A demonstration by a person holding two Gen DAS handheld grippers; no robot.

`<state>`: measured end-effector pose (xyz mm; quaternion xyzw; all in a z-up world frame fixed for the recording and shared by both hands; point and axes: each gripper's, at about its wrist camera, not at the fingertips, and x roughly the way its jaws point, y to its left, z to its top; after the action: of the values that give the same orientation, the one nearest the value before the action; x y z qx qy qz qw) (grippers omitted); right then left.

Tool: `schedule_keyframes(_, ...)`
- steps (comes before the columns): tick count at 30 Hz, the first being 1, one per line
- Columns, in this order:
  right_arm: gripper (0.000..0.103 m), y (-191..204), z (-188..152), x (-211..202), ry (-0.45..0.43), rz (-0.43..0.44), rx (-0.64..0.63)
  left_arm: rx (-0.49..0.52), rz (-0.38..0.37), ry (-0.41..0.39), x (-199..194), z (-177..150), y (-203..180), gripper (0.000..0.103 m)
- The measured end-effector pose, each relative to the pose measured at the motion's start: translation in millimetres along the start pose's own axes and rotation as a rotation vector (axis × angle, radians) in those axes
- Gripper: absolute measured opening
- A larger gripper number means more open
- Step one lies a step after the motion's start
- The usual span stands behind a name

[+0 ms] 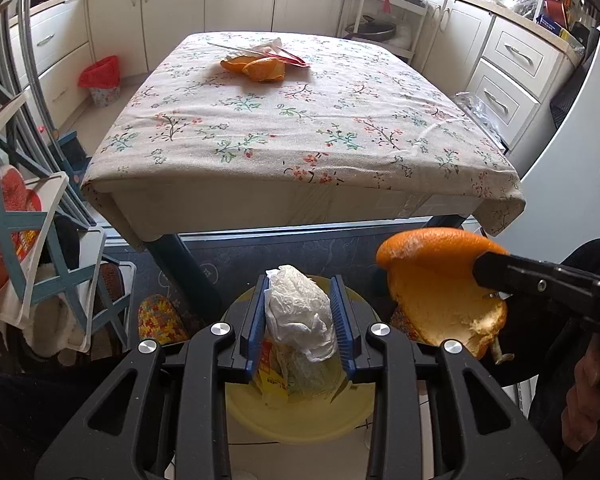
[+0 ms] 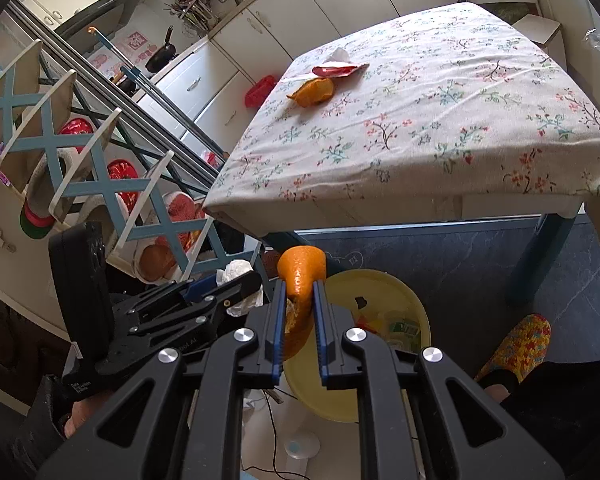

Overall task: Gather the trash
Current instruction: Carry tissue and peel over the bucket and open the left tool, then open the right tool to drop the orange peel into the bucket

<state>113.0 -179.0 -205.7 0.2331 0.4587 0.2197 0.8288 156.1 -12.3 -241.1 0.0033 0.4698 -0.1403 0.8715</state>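
Observation:
My left gripper [image 1: 300, 284] is shut on a crumpled white tissue [image 1: 300, 316], right above a yellow bin [image 1: 300, 420] on the floor that holds wrappers. My right gripper [image 2: 299, 286] is shut on a large piece of orange peel [image 2: 302, 264], beside the left one and over the bin's near rim [image 2: 416, 308]. In the left wrist view the peel [image 1: 432, 280] hangs to the right of the tissue. More trash lies at the far side of the table: orange peel [image 1: 260, 67], a red wrapper [image 1: 292, 58] and a white tissue [image 1: 266, 45].
The table with a floral cloth [image 1: 300, 132] stands just beyond the bin. A blue and white shoe rack [image 2: 100, 184] stands on the left. A patterned slipper on a foot [image 2: 516, 348] is right of the bin. A red-lined bin [image 1: 100, 80] sits by the far cabinets.

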Motion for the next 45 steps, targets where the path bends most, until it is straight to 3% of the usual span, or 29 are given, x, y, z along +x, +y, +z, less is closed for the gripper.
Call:
schedule_keyframes(7,0.014,-1.1,-3.6,1.1,0.014,-0.008,0.003,-0.004,-0.004,0.019,1.6,-2.8,1.2,0.033)
schedule_keyframes(17,0.015,0.9,-6.9,4.7,0.03,-0.017,0.002,-0.013,0.006,0.023,0.1,-3.7,2.5,0.051)
schedule_keyframes(28,0.015,2.9,-9.4,5.8,0.038,-0.019,-0.007,-0.029,0.017,0.003,-4.5,-2.6,5.5,0.054)
schedule_keyframes(36,0.027,5.5,-10.6,7.3,0.041,-0.014,-0.008,-0.036,0.025,-0.009,-7.2,-2.5,7.9,0.057)
schedule_keyframes(45,0.029,4.5,-10.6,6.3,0.036,-0.013,-0.002,-0.035,0.036,-0.015,-7.9,-2.7,8.2,0.061)
